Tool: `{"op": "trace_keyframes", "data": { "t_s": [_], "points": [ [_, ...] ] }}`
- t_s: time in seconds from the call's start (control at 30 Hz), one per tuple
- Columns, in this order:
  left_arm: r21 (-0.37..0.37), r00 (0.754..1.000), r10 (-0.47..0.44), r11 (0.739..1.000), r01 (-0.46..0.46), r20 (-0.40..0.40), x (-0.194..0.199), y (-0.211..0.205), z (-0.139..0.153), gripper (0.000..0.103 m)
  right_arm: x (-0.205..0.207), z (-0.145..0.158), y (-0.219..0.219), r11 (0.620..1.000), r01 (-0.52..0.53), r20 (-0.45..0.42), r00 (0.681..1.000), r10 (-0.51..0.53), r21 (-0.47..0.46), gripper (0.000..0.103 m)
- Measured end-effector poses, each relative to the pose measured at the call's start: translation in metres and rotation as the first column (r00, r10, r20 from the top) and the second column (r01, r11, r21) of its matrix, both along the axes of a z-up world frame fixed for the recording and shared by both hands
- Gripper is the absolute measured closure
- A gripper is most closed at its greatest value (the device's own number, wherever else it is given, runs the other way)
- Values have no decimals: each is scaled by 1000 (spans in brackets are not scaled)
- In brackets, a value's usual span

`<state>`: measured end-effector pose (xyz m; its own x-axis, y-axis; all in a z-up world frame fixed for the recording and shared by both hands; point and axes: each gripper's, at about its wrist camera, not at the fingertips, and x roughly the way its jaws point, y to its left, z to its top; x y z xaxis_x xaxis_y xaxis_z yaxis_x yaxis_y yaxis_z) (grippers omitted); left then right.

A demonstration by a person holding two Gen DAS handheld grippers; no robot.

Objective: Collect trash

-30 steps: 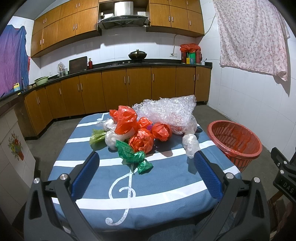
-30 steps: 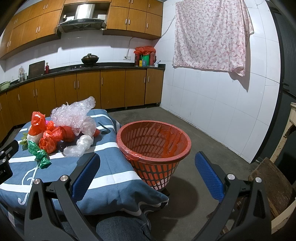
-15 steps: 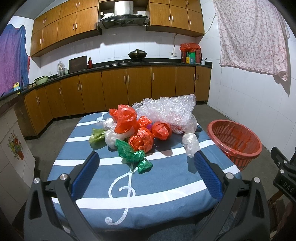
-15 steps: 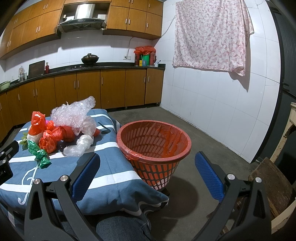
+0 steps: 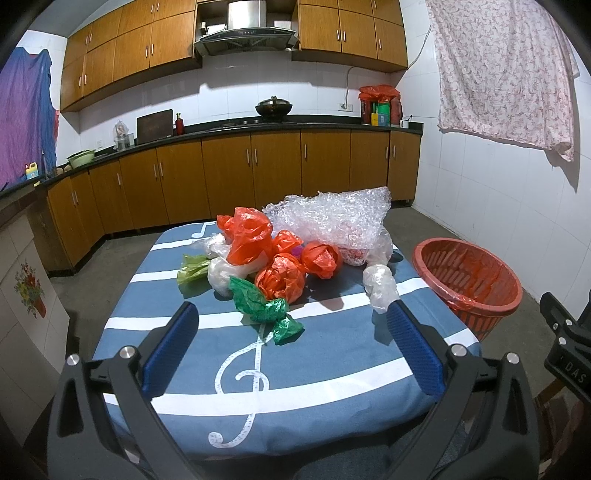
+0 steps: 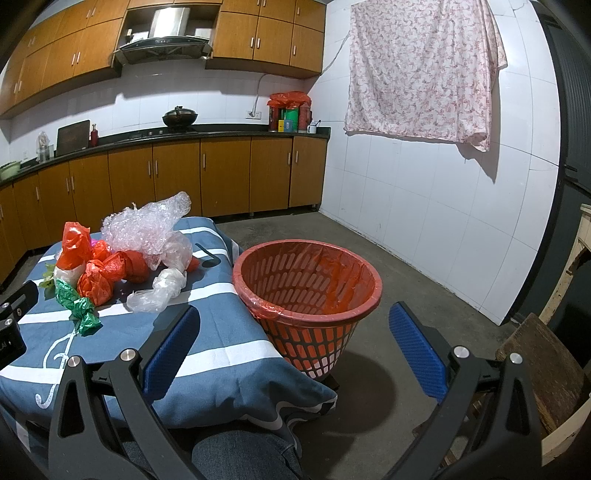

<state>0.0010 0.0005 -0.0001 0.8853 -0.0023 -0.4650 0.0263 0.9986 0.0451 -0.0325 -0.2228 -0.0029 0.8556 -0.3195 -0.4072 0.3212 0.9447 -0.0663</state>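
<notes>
Two grippers, left (image 5: 291, 343) and right (image 6: 295, 343), both spread wide and holding nothing; trash pile (image 5: 295, 254) heaped on striped table (image 5: 332, 369), red basket (image 6: 308, 291) just beside its right edge.

Wooden cabinets (image 5: 229, 177) line the white-tiled wall (image 6: 424, 206) below a dark counter (image 5: 258, 127), with a range hood (image 5: 245, 31) above. A floral cloth (image 6: 421, 70) hangs over the grey concrete floor (image 6: 406, 295).
</notes>
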Motion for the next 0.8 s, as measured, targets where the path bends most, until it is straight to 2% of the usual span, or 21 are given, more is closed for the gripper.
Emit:
{"op": "trace_keyframes", "data": {
  "t_s": [0.47, 0.6, 0.8],
  "points": [
    [-1, 1000, 4, 1000, -4, -3, 0, 0, 0, 4, 2, -1, 0, 1000, 0, -3, 1000, 0, -1, 2],
    [-4, 1000, 14, 1000, -14, -7, -4, -5, -10, 4, 5, -1, 0, 1000, -16, -5, 1000, 16, 2, 2],
    [-31, 996, 78, 996, -80, -41, 9, 18, -20, 4, 24, -3, 3, 999, -48, -13, 999, 49, 23, 2]
  ]
}}
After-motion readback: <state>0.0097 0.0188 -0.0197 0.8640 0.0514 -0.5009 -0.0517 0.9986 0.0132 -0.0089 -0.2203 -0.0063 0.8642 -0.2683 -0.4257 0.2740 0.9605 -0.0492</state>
